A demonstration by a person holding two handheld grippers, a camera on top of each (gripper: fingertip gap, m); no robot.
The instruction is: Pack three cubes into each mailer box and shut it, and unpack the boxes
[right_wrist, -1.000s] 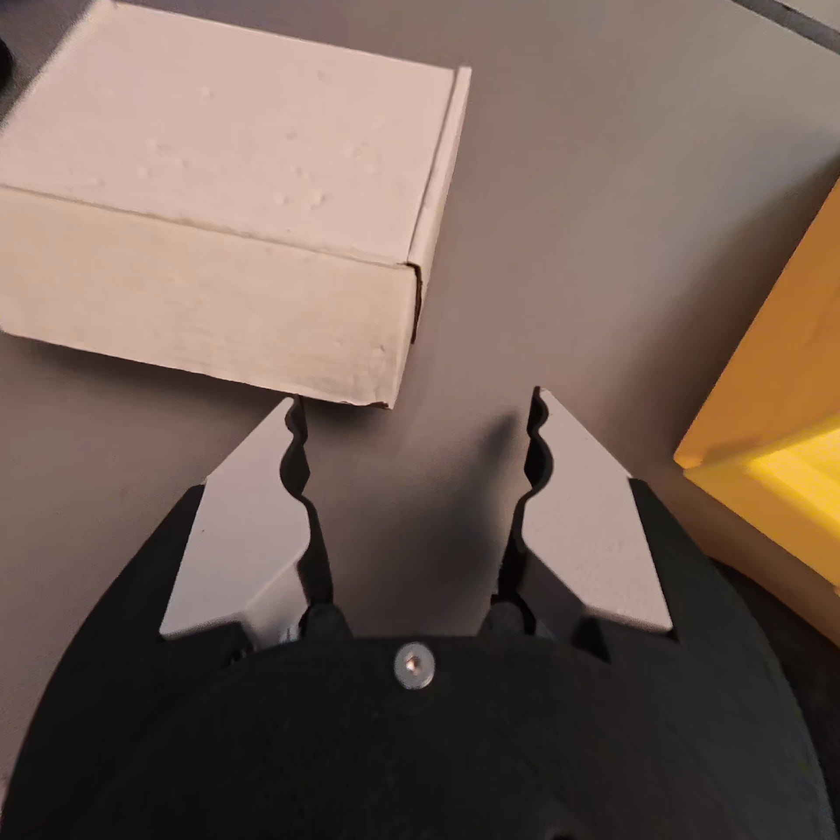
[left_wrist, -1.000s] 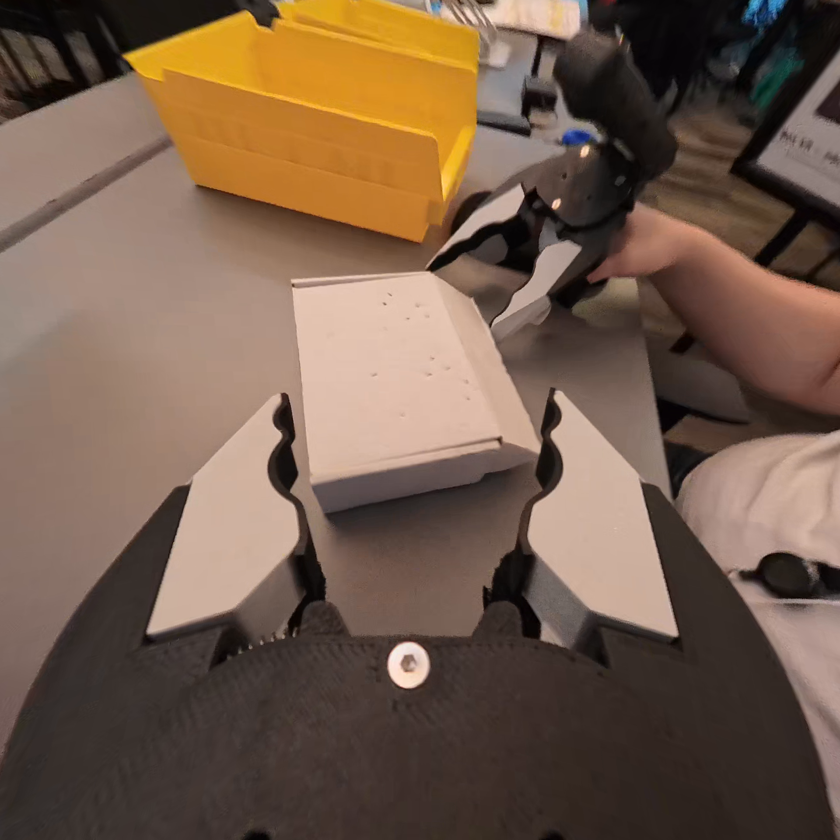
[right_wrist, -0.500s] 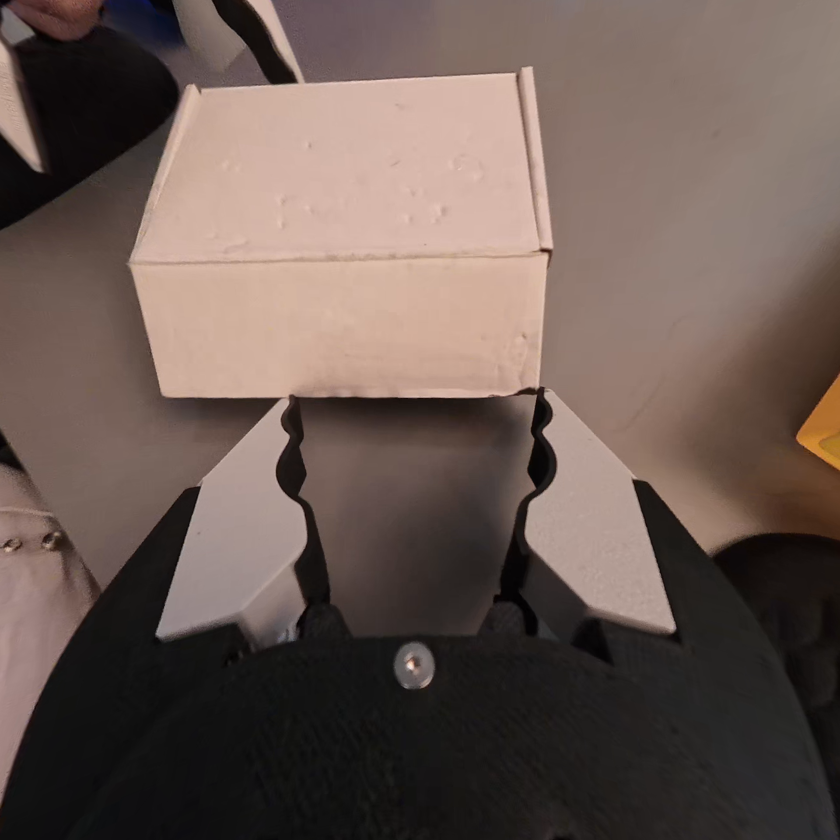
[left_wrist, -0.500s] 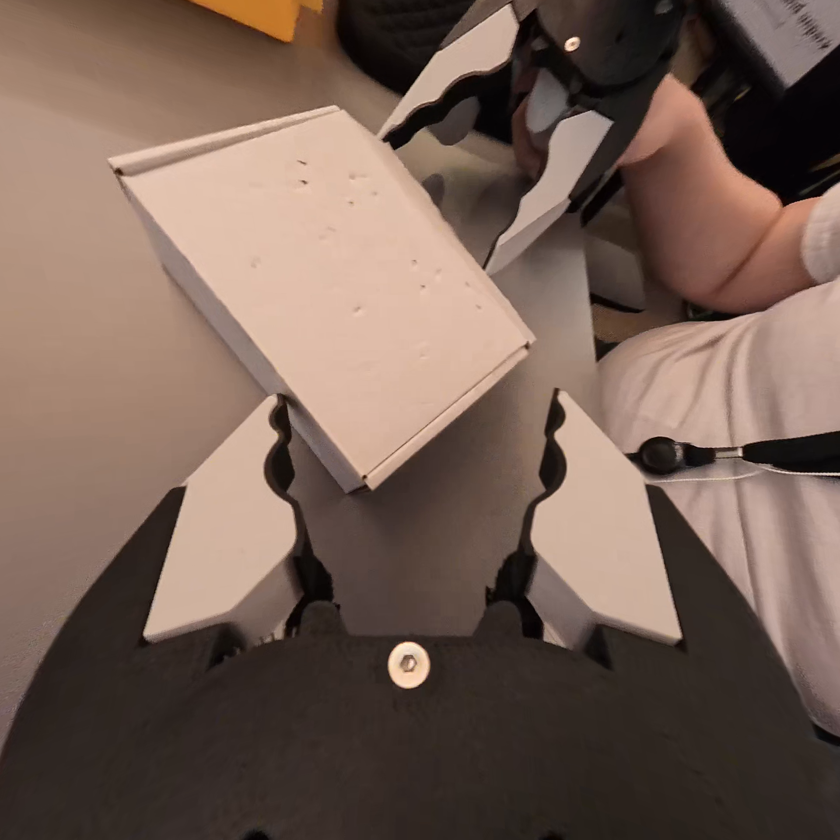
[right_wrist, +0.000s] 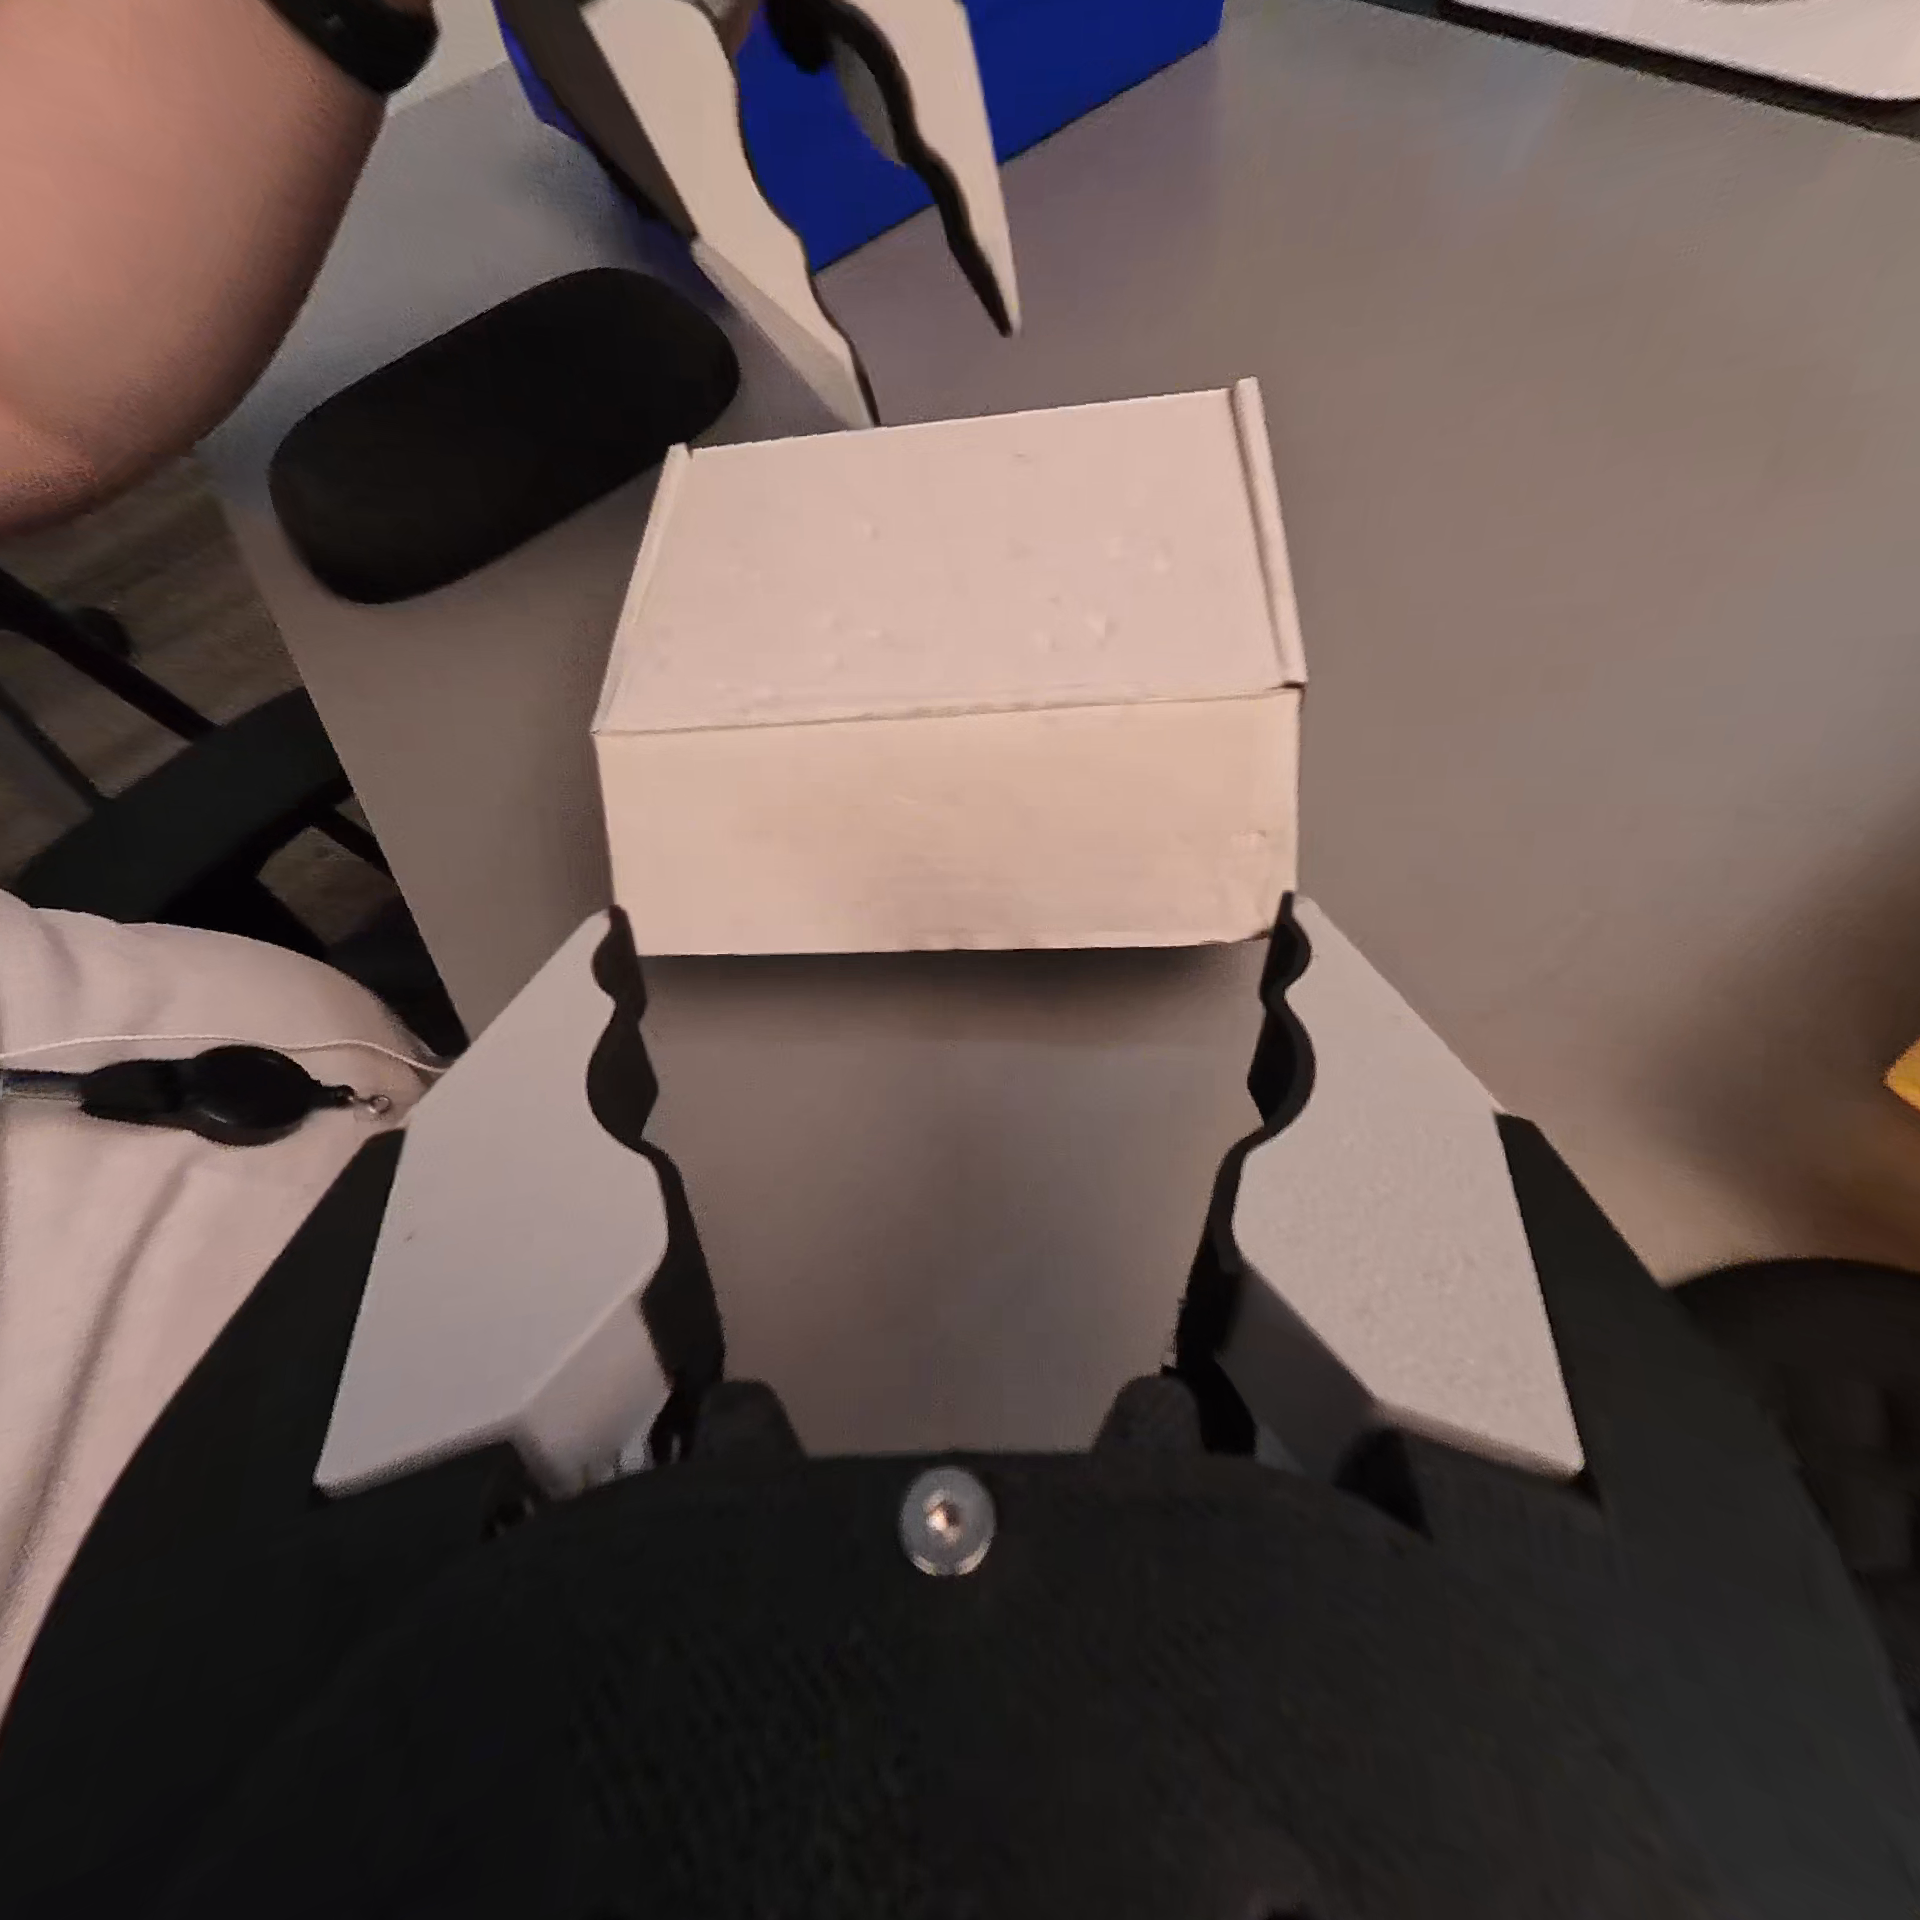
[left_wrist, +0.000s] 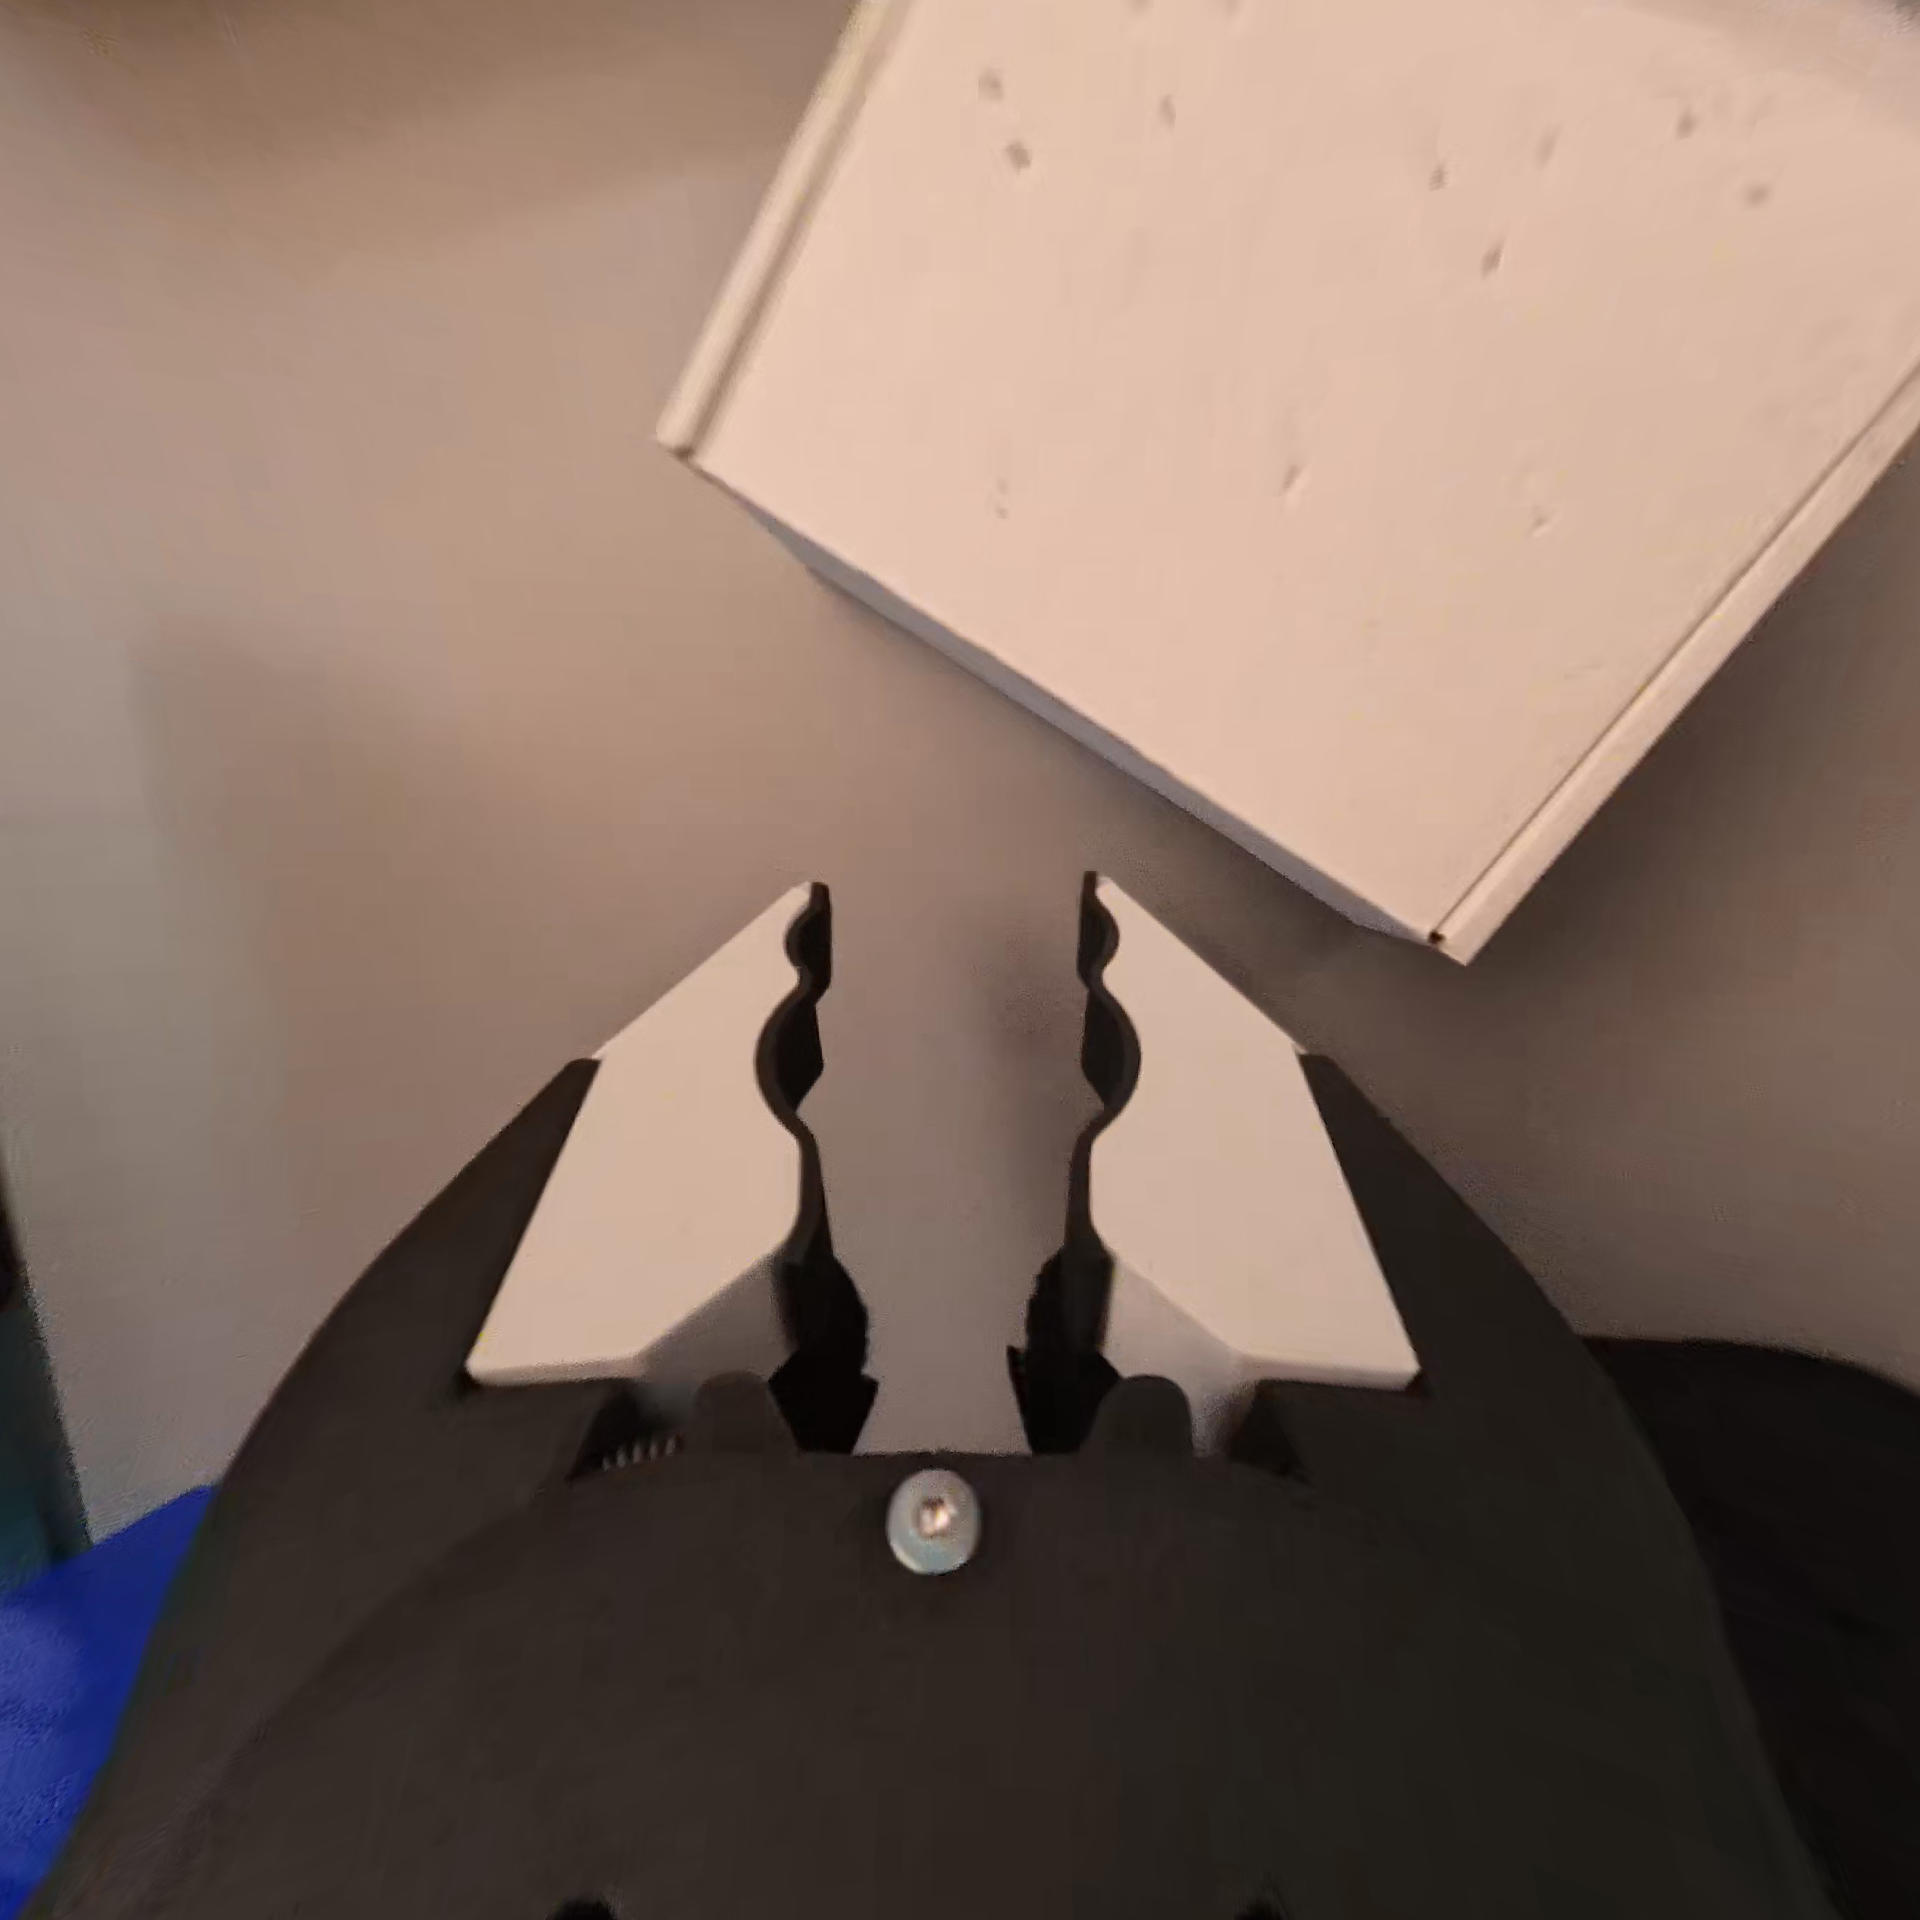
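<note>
One white mailer box [right_wrist: 956, 665] lies shut on the grey table [right_wrist: 1558, 520]; no cubes show. My right gripper [right_wrist: 951, 909] is open wide and empty, its fingertips level with the two lower corners of the box's near side. My left gripper [left_wrist: 951, 888] is open with a narrow gap and holds nothing. It hovers beside a corner of the box [left_wrist: 1299, 436], which fills the upper right of the left wrist view. In the right wrist view the left gripper [right_wrist: 935, 369] hangs just above the box's far edge.
A blue bin [right_wrist: 914, 125] stands behind the box and shows as a blue patch [left_wrist: 62, 1662] in the left wrist view. A black chair armrest [right_wrist: 499, 436] and the person's arm [right_wrist: 156, 208] are at the table's left edge. A yellow sliver [right_wrist: 1907, 1081] shows at right. Tip to tip, the grippers are about 20 cm apart. To reach the yellow sliver [right_wrist: 1907, 1081] in a straight line is about 12 cm for my right fingers, about 30 cm for my left.
My left gripper has swung over to the box's far side and its jaws have narrowed. My right gripper has drawn back a little, opened slightly wider and squared up to the box's near side.
</note>
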